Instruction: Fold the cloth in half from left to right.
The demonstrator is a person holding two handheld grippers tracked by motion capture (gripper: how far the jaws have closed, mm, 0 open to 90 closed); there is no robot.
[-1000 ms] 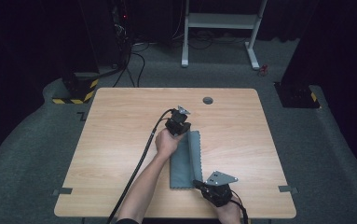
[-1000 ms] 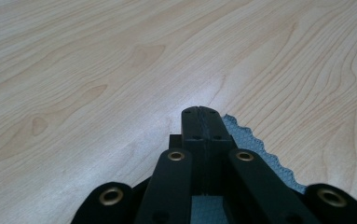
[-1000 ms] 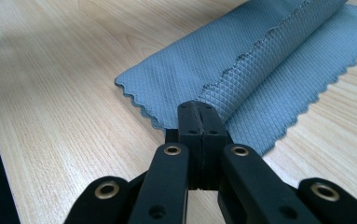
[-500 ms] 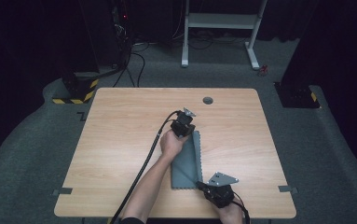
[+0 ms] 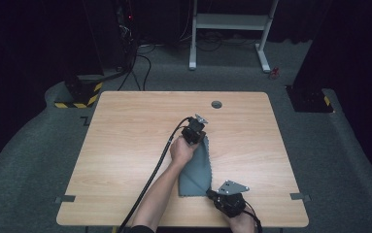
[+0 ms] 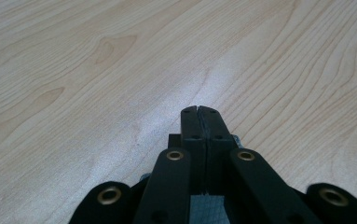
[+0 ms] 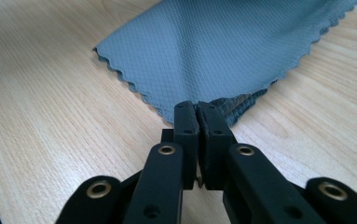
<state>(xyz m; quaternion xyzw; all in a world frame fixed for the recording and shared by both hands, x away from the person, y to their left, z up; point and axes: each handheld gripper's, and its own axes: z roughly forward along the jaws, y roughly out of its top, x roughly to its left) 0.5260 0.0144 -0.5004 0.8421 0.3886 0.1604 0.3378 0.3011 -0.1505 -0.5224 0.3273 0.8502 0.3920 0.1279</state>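
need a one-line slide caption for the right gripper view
Right gripper with jaws shut on a corner of the grey scallop-edged cloth, spread over the wooden table.

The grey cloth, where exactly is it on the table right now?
In the high view the grey cloth lies on the wooden table, right of centre near the front edge, stretched between the left claw at its far end and the right claw at its near corner.
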